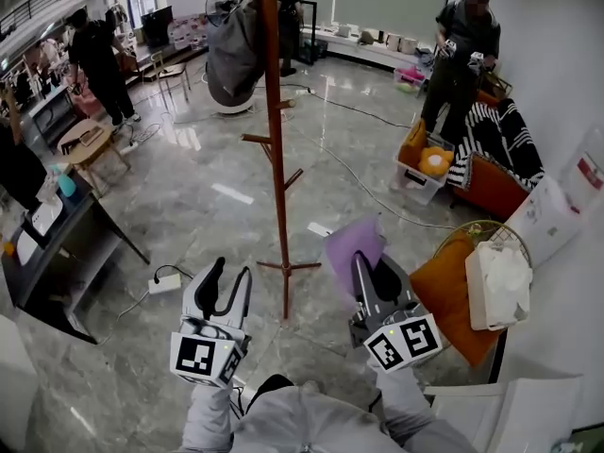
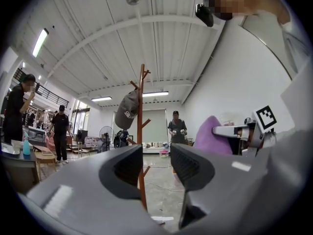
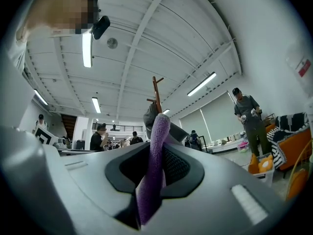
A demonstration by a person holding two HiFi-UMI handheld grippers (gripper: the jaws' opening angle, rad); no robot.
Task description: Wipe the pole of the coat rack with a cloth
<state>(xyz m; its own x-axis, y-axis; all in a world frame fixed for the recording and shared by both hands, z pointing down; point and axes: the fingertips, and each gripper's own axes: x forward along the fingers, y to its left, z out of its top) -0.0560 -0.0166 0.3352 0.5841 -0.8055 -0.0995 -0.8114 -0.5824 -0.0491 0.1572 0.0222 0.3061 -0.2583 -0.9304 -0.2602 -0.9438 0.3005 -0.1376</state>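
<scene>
Head view downward; both gripper views upward, coat rack (image 1: 276,159) shared.

Two grippers (left gripper (image 1: 226,274), right gripper (image 1: 368,264)), one cloth (image 1: 354,243), one coat rack (image 1: 276,159), one cap (image 1: 234,50), one cushion (image 1: 453,295), one power strip (image 1: 163,283).
</scene>
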